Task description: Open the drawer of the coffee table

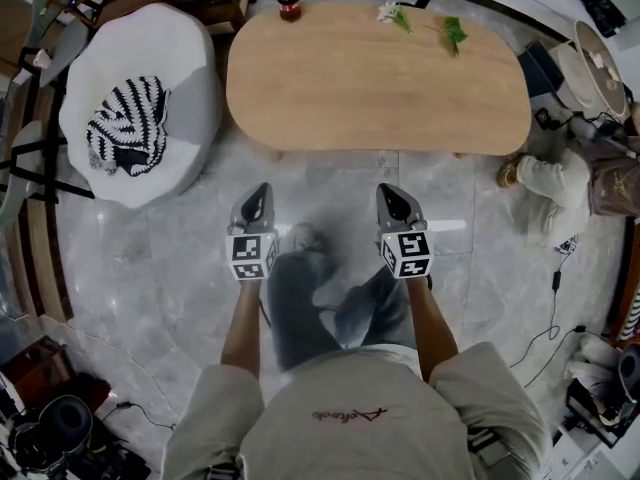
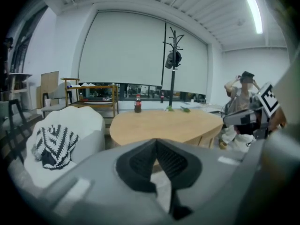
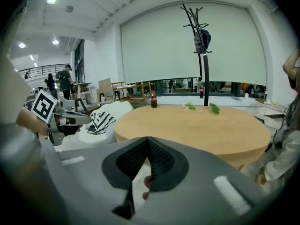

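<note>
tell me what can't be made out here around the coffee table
- Drawer: no view shows one; the top of the coffee table hides its front in the head view, the left gripper and right gripper cover much of it in their own views.
- Bottle label: too small everywhere.
- Green items: too small to identify.

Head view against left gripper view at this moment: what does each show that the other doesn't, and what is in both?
Only the head view: the wearer's legs and the cables at right.

Only the left gripper view: the coat rack, the blind and a ceiling light.

Both: the table, the bottle on it, the armchair with a striped throw, and the left claw and right claw, both shut and empty.
</note>
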`<action>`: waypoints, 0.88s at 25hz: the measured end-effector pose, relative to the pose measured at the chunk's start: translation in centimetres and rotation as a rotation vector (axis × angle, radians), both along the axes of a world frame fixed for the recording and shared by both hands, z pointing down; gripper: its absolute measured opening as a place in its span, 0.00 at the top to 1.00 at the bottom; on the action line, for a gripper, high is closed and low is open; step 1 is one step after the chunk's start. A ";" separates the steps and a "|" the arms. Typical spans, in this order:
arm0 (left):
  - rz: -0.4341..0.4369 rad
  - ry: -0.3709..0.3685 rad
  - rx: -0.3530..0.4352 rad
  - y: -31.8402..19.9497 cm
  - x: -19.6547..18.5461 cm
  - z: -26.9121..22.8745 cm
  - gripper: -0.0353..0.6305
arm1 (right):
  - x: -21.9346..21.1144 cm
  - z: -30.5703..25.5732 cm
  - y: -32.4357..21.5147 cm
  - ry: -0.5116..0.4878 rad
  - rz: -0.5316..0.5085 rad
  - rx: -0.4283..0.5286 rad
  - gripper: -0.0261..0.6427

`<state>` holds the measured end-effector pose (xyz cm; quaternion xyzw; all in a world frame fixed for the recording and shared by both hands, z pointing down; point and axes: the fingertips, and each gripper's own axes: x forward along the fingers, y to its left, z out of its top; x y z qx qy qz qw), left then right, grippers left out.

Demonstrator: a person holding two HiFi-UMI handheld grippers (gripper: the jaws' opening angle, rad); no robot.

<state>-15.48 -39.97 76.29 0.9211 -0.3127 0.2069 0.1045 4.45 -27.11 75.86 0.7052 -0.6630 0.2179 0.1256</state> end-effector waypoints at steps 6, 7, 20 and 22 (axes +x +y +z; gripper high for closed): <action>0.017 0.013 0.011 -2.2 -0.1 8.7 0.94 | -0.6 8.8 -2.6 0.003 -0.028 0.005 0.95; 0.019 0.015 0.014 -2.6 0.1 9.9 0.94 | -0.5 10.0 -3.0 0.004 -0.032 0.008 0.95; 0.061 0.038 0.111 -5.8 1.8 22.5 0.94 | 0.3 22.5 -7.0 0.048 -0.069 0.127 0.95; 0.084 0.039 0.127 -5.9 2.5 23.7 0.94 | 0.1 24.2 -6.5 0.062 -0.088 0.135 0.95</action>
